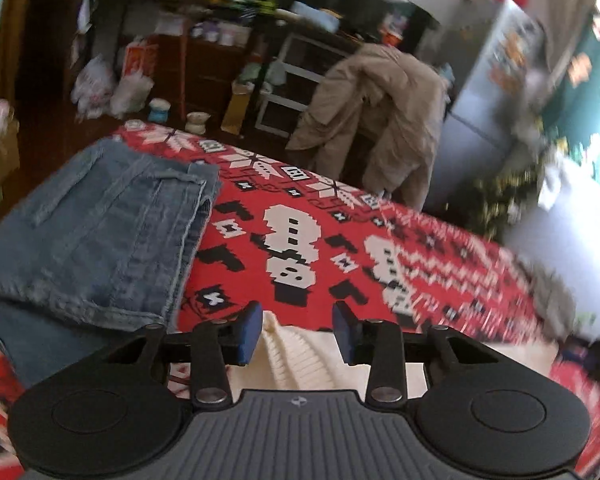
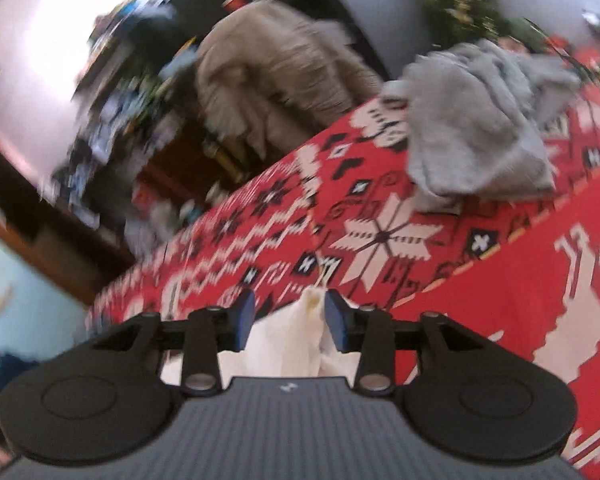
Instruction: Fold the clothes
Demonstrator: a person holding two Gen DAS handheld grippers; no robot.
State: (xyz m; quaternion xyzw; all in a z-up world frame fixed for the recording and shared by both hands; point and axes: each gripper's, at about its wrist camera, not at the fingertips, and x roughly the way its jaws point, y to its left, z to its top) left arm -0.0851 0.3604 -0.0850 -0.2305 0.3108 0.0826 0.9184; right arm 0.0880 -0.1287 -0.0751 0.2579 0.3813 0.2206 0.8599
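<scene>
Cream knit, ribbed and thick, fills the gap between the blue pads of the left gripper (image 1: 296, 330); this is the white sweater (image 1: 300, 360), lying at 6 o'clock in the left wrist view on a red patterned blanket (image 1: 380, 240) with white snowflakes and black marks. The jaws stand apart with the knit between and below them, and whether the pads actually press the fabric cannot be told from this angle. At 9 o'clock lies a pair of folded blue jeans (image 1: 100, 220), flat on the blanket, its near hem just beside the left finger. Beyond the far blanket edge, at 1 o'clock, a beige coat (image 1: 380, 120) hangs over something dark, with cluttered shelves (image 1: 204, 40) at 11 o'clock; that part is blurred.

From the right wrist, the right gripper (image 2: 286, 322) also has its jaws spread, and a bunched peak of the white sweater (image 2: 296, 344) rises between them, touching the right-hand pad; the left-hand pad stands a little apart from the cloth, so a firm grasp cannot be confirmed. The red patterned blanket (image 2: 380, 232) stretches away toward 1 o'clock, where a crumpled grey garment (image 2: 480, 128) lies in a heap, well apart from the gripper. The beige coat (image 2: 276, 72) shows at 12 o'clock, off the blanket.
</scene>
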